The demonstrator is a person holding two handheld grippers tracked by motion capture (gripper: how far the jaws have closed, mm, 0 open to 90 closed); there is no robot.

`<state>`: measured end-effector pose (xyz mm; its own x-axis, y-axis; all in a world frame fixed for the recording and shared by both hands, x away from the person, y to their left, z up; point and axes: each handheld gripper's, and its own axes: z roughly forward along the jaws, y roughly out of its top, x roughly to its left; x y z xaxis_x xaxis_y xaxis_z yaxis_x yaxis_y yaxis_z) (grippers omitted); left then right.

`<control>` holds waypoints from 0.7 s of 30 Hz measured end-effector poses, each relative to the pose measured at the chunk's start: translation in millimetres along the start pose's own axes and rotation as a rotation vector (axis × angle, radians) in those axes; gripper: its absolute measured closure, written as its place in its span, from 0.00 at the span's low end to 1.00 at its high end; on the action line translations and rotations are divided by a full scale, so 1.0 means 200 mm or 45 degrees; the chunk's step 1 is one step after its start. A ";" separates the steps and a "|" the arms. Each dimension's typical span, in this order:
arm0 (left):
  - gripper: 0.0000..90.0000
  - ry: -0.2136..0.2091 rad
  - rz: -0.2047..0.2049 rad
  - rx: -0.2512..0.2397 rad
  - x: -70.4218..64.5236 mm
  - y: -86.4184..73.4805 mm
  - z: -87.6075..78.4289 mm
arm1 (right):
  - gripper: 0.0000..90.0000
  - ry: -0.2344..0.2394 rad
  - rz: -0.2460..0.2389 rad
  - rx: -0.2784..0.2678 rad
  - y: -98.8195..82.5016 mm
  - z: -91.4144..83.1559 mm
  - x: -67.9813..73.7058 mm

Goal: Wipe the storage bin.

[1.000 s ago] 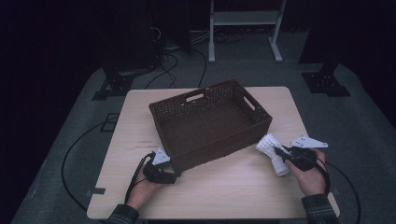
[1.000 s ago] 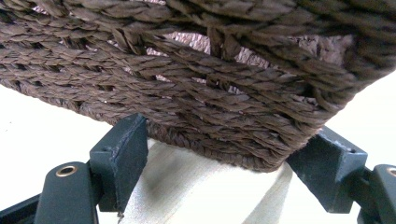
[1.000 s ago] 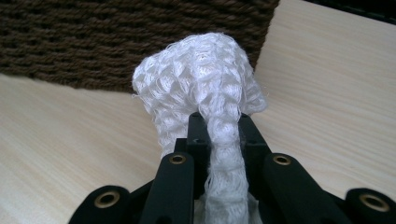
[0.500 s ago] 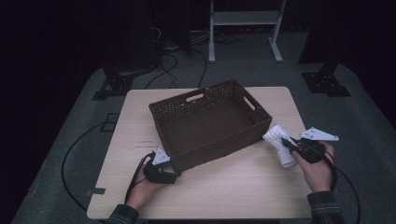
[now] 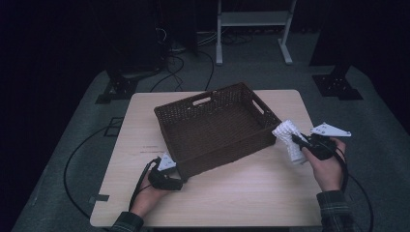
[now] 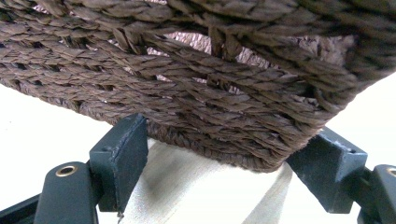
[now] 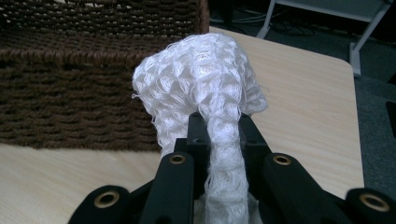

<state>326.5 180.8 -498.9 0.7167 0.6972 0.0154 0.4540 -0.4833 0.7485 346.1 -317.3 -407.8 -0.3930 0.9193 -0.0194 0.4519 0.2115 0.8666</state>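
Beside basket [image 5: 217,130], right hand [image 5: 326,166] raised.

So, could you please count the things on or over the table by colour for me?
Brown: 1, the basket
White: 1, the knitted cloth pinched in the right tongs
Total: 2

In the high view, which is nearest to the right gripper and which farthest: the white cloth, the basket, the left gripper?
1. White cloth: clamped in the right gripper, at the table's right edge.
2. Basket: just left of the cloth, mid-table.
3. Left gripper: at the basket's near left corner.
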 end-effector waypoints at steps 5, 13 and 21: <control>0.25 0.001 0.002 0.001 0.00 0.00 0.00 | 0.87 -0.007 -0.023 0.027 0.00 0.05 0.01; 0.25 0.000 0.002 0.001 0.00 0.00 0.00 | 0.87 -0.001 -0.021 0.066 -0.03 0.10 0.01; 0.25 0.001 0.002 0.000 0.00 0.00 0.00 | 0.87 0.009 -0.027 0.108 -0.06 0.15 0.03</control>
<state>326.4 180.8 -498.8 0.7172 0.6967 0.0171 0.4528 -0.4845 0.7485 361.7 -304.9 -432.7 -0.4091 0.9119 -0.0336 0.5094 0.2587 0.8207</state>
